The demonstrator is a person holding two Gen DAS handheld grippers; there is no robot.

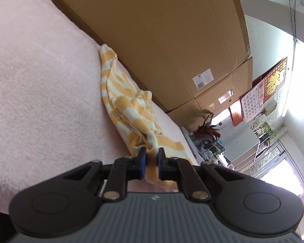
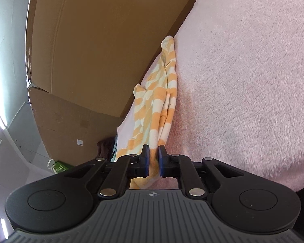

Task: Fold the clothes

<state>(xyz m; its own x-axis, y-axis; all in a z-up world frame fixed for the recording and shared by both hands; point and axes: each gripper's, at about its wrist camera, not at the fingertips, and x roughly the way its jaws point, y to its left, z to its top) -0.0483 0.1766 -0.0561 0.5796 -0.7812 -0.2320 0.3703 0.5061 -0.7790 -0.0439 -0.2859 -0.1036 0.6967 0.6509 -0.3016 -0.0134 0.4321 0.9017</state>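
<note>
An orange-and-cream striped garment (image 1: 121, 105) lies stretched and bunched along the far side of a pink fleece surface (image 1: 40, 81), close to the cardboard boxes. My left gripper (image 1: 151, 154) is shut on one end of it, cloth pinched between the blue pads. In the right wrist view the same striped garment (image 2: 158, 105) runs away from the camera, and my right gripper (image 2: 153, 151) is shut on its near end. The cloth's middle is rumpled into folds.
Large cardboard boxes (image 1: 162, 40) stand right behind the pink surface; they show as cardboard boxes (image 2: 91, 50) on the right view's left side. A cluttered shelf with a red plant (image 1: 206, 133), a wall calendar (image 1: 251, 103) and a bright window lie beyond.
</note>
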